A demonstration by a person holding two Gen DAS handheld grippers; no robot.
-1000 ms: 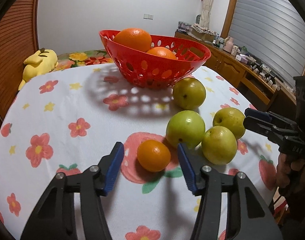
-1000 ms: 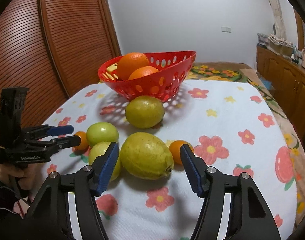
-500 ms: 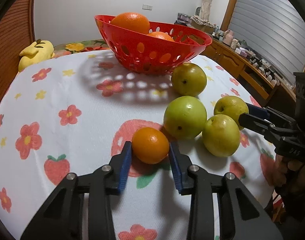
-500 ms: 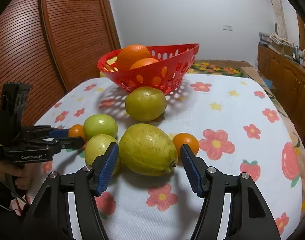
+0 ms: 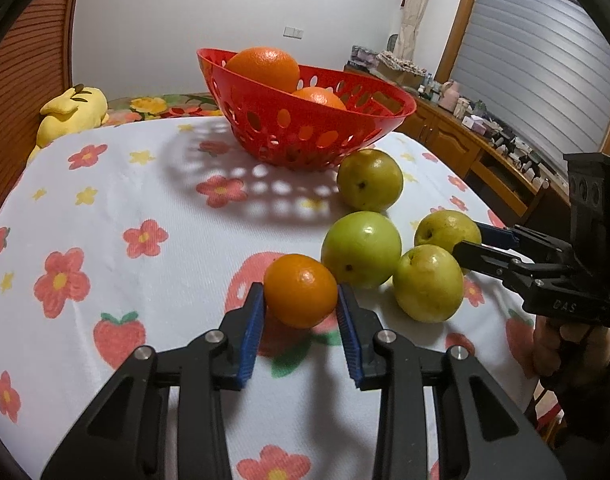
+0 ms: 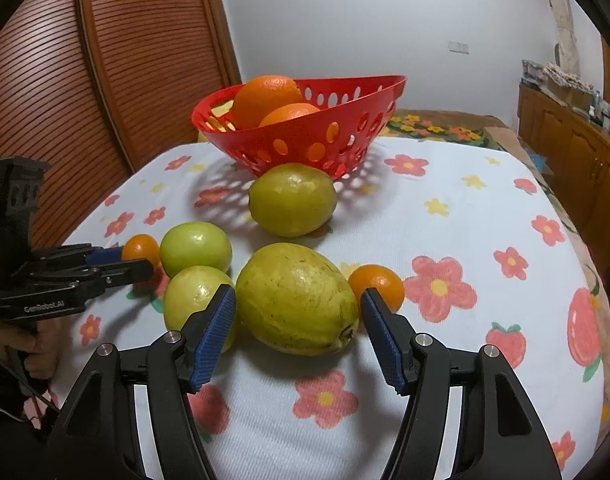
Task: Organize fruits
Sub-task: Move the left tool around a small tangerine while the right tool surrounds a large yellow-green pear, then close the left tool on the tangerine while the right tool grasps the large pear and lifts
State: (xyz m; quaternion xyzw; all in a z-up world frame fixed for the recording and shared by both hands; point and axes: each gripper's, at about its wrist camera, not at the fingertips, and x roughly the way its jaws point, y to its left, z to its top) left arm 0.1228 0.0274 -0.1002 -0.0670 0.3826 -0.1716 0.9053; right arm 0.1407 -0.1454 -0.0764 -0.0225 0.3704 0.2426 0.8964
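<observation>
Flower-printed tablecloth [image 5: 153,264] is holding loose fruit before a red basket [image 5: 305,128]: the left gripper [image 5: 301,308] is clenching a small orange [image 5: 299,290] for lifting, while the right gripper [image 6: 297,320] is straddling, unclenched, a large yellow-green fruit [image 6: 297,300].

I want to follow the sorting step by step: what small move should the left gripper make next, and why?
Probably lift. The left gripper is shut on the small orange, which looks low on the tablecloth beside a green fruit; raising it first should clear that fruit before heading for the red basket.
</observation>
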